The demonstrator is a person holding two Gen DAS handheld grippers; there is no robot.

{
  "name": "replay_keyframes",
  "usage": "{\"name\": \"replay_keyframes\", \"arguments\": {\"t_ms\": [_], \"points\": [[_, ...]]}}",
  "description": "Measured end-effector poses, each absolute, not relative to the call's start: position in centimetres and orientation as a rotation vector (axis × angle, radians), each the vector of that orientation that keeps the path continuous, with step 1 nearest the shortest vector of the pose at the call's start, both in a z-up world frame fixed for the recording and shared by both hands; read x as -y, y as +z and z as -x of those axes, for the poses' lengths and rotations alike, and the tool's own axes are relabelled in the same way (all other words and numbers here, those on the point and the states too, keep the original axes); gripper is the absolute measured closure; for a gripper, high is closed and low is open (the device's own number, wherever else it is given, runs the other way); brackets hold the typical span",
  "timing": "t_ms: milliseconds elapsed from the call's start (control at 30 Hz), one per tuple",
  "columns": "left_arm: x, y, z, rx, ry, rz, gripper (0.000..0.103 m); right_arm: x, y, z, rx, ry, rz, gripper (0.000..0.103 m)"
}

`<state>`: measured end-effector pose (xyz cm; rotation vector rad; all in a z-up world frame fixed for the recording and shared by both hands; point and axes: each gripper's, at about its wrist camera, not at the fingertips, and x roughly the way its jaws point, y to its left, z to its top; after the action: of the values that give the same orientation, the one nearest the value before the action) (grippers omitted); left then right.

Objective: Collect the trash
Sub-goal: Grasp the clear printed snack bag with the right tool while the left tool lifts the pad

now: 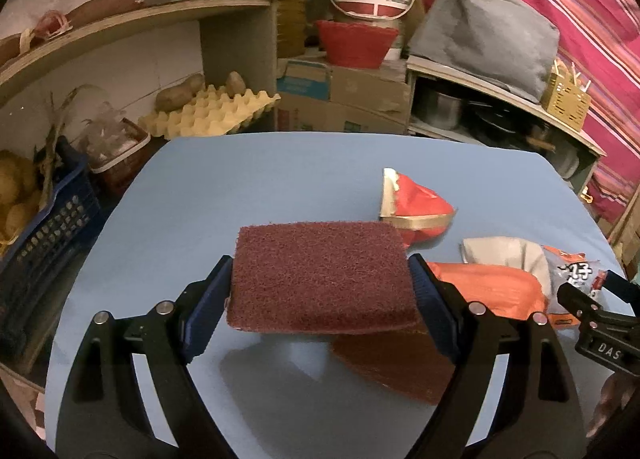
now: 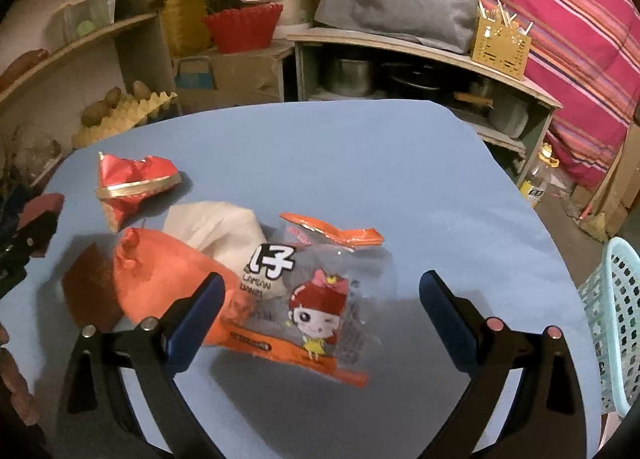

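Note:
My left gripper [image 1: 320,283] is shut on a dark red scouring pad [image 1: 320,271] and holds it above the blue table [image 1: 248,179]. A second brown pad [image 1: 392,363] lies flat under it, also in the right wrist view [image 2: 90,291]. A red and gold wrapper [image 1: 416,207] [image 2: 132,183], an orange bag [image 1: 492,287] [image 2: 160,275], a white tissue [image 2: 216,231] and a clear snack bag with a cartoon girl [image 2: 320,307] lie on the table. My right gripper [image 2: 320,307] is open and empty, its fingers on either side of the snack bag.
A light blue mesh basket [image 2: 616,323] stands at the table's right edge. Shelves with an egg tray [image 1: 212,111], potatoes and pots stand behind. A dark blue crate [image 1: 44,243] sits to the left. A torn orange strip [image 2: 340,233] lies near the snack bag.

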<state>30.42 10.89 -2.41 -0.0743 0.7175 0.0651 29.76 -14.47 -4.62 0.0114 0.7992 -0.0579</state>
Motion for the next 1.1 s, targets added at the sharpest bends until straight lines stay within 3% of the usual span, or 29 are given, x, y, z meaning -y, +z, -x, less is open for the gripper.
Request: {"name": "replay_keyframes", "arguments": {"t_ms": [67, 133, 233, 333, 700, 1100], "points": [[-10.8, -2.5, -30.5, -0.718, 0.07, 0.069, 0.019, 14.4, -4.6, -29.8, -0.796, -0.057, 0.002, 0.028], [-10.5, -2.4, -30.5, -0.713, 0.068, 0.062, 0.019, 14.8, -4.8, -30.0, -0.812, -0.038, -0.001, 0.051], [-10.1, -2.2, -30.2, -0.705, 0.058, 0.059, 0.019, 15.8, -4.8, -29.8, -0.818, -0.001, -0.024, 0.065], [-9.3, -2.0, -29.8, -0.703, 0.045, 0.07, 0.019, 17.1, -4.5, -29.2, -0.803, 0.015, -0.032, 0.069], [-1.1, 0.3, -27.7, -0.683, -0.032, 0.032, 0.019, 25.7, -0.1, -25.1, -0.699, 0.029, -0.078, 0.072], [15.3, 3.1, -25.0, -0.639, -0.251, -0.058, 0.019, 40.0, 3.3, -18.4, -0.643, -0.094, -0.158, 0.072]]}}
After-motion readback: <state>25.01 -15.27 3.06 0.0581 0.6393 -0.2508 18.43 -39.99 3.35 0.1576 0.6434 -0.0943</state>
